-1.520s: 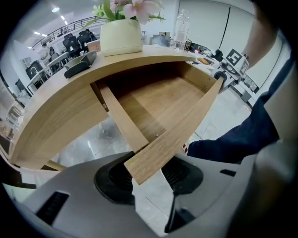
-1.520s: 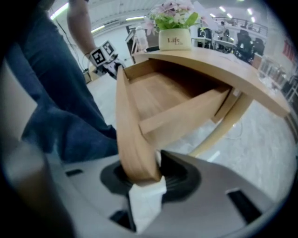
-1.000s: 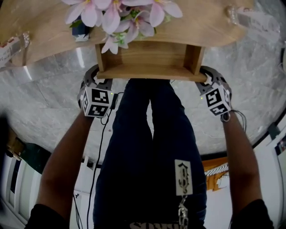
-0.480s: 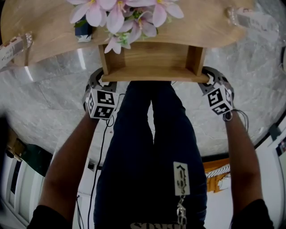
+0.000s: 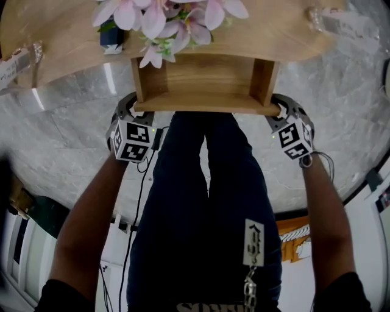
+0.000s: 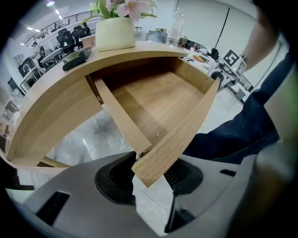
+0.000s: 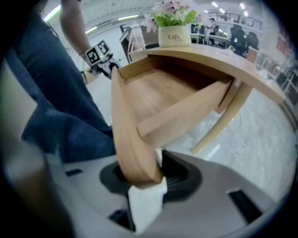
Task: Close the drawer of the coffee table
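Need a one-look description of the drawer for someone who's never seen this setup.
Find the curved light-wood coffee table with pink potted flowers on top. Beneath the flowers, the open light-wood drawer juts out from under the tabletop toward the person's legs. It is the only open box: empty, bare wood inside.

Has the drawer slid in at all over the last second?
No. The drawer sticks out from the coffee table's top about as far as before.

Dark blue jeans [image 5: 201, 201]; black short sleeves [image 5: 61, 295]; white tag [image 5: 253, 242], chain [image 5: 248, 291].
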Tool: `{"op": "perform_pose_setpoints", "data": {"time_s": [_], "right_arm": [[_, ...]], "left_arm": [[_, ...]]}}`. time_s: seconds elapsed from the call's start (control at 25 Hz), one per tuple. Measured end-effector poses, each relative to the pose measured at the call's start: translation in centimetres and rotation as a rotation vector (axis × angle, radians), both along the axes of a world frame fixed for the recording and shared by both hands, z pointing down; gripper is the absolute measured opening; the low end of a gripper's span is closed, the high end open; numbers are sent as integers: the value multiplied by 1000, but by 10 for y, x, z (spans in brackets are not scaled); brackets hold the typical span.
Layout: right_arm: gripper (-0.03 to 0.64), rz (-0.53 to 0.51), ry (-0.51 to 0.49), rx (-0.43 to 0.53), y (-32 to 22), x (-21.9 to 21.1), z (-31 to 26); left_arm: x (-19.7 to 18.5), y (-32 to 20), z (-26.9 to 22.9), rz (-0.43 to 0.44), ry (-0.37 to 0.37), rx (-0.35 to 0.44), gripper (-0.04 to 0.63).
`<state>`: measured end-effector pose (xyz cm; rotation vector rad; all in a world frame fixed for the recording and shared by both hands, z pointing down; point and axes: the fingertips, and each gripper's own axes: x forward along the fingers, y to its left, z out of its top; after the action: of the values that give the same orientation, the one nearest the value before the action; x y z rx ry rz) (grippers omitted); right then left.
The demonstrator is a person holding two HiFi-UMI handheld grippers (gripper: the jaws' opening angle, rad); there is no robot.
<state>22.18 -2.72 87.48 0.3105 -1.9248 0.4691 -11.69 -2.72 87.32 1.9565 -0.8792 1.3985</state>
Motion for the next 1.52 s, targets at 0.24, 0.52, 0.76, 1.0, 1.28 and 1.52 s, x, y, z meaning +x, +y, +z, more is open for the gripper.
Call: {"op": "perform_pose_setpoints", "data": {"time_s": [0.24,0.52,0.76,1.0,1.28,1.52], "right_arm": [[156,-24,-1,3,-4,-2,1],[158,-11,-5,26,-21,2,-3],[158,-1,-11,55,-53,0,-4],[158,7,-19,88,-87,1,-5],[158,12,-33,108,-119,-2,-5],[159,1,-39,102,-133,-3,-6]], "left_arm": [[-1,0,0,-34,-17,13,184],[3,-12,-3,-31,-23,22,184],[0,-47,-5,-26,-45,43,184],[1,-79,-4,-43,-33,75,186],[-1,-114,-6,-53,-25,108,190],[-1,-127,-7,-75,1,118,192]]}}
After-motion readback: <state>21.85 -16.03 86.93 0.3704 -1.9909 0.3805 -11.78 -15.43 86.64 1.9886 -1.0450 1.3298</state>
